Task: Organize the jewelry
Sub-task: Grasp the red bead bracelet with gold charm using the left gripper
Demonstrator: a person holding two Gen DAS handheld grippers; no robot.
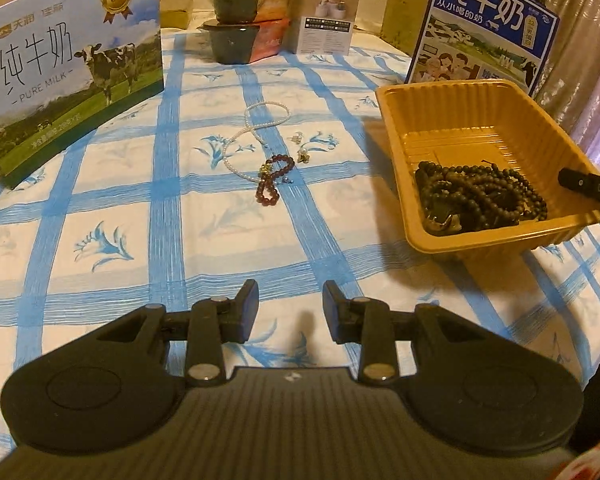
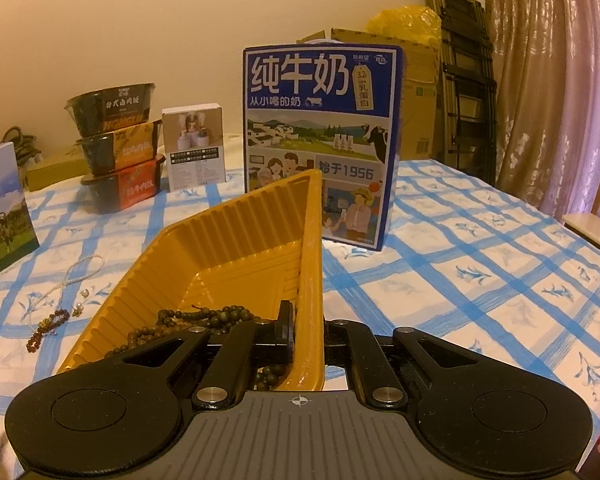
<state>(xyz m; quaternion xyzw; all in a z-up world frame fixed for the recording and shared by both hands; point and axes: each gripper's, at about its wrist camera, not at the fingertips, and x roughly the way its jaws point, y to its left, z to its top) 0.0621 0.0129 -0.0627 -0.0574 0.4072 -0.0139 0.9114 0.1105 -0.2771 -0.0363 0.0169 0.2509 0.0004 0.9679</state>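
The right gripper (image 2: 306, 330) clamps the yellow tray's (image 2: 236, 220) wall at lower centre. The left gripper (image 1: 290, 312) hovers open; a red bracelet (image 1: 274, 178) lies mid-frame.

A cream wall (image 2: 180, 20), pinkish curtain (image 2: 548, 100) and folded ladder (image 2: 466, 80) back the blue-checked tablecloth (image 2: 480, 248).

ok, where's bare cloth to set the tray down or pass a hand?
Free: the cloth between the left gripper and the red bead bracelet, and right of the blue milk box. Crowded: jewelry cluster around the pearl necklace, left of the yellow tray.
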